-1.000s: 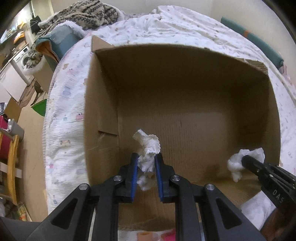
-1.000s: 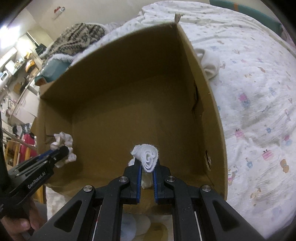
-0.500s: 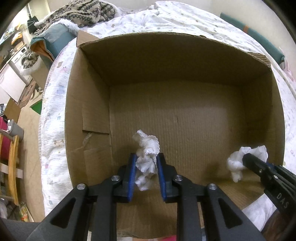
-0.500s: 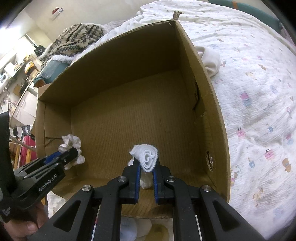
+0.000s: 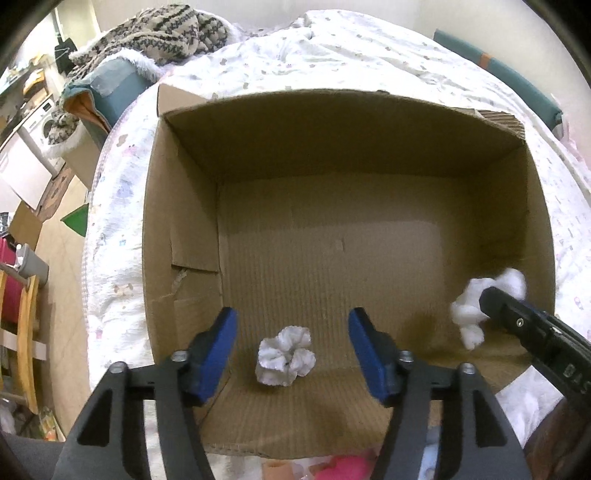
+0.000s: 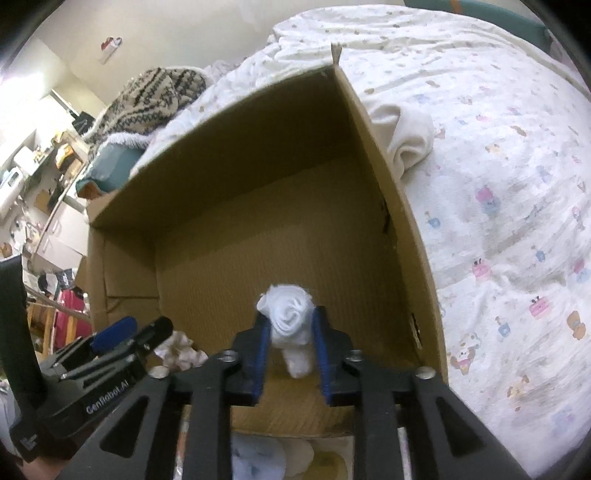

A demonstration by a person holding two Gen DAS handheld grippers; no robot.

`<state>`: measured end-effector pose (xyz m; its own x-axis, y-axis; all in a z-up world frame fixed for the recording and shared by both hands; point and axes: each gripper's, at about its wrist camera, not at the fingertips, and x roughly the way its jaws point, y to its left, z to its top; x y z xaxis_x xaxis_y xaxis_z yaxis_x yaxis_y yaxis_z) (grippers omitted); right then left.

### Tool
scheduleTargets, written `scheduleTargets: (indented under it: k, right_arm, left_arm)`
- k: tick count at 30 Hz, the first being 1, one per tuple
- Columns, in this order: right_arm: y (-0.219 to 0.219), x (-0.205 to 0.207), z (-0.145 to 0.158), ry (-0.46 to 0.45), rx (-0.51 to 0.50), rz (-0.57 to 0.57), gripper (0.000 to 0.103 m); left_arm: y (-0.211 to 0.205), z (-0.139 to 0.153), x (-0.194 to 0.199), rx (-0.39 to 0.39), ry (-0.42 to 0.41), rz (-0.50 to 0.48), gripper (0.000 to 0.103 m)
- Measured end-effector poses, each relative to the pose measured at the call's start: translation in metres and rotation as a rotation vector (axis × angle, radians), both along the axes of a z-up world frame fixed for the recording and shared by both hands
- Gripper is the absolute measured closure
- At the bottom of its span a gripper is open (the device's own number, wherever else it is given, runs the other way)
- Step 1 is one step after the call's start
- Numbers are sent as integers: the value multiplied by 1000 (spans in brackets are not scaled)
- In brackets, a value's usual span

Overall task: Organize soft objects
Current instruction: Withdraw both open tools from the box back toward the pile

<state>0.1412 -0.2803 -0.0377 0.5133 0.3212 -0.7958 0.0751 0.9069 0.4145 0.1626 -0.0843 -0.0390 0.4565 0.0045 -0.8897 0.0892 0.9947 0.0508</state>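
The left gripper (image 5: 293, 341) has its blue jaws wide apart; they have just been opening. Between them, but touching neither, a crumpled white scrunchie (image 5: 285, 356) lies on the floor of the cardboard box (image 5: 369, 155), near the wall of the box closest to the jaws.

The right gripper (image 6: 290, 334) has also just been opening. Its jaws are a little apart, and a rolled white cloth (image 6: 291, 321) is between them. The cloth appears to sit close against both pads, but I cannot tell if they press on it or only stand beside it. It is inside the box, above the near part of the floor.

In the left wrist view the right gripper comes in from the right side with the white cloth at its tip. The box stands on a bed (image 6: 498, 147) with a white printed cover. Beyond the jaws, past the far wall, a patterned knit blanket (image 5: 162, 31) lies in a heap.
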Motion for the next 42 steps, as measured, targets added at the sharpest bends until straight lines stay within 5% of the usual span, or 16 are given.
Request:
scheduleTargets:
  k: [1, 4, 42]
  right_arm:
    - [-1, -1, 2, -15, 16, 3, 46]
    - [3, -5, 10, -46, -24, 4, 34]
    - [-7, -55, 34, -62, -48, -36, 34]
  left_arm:
    - [-1, 1, -1, 1, -2, -2, 41]
    - [-2, 6, -1, 6, -11, -14, 41]
    - [41, 37, -63, -33, -59, 15, 41]
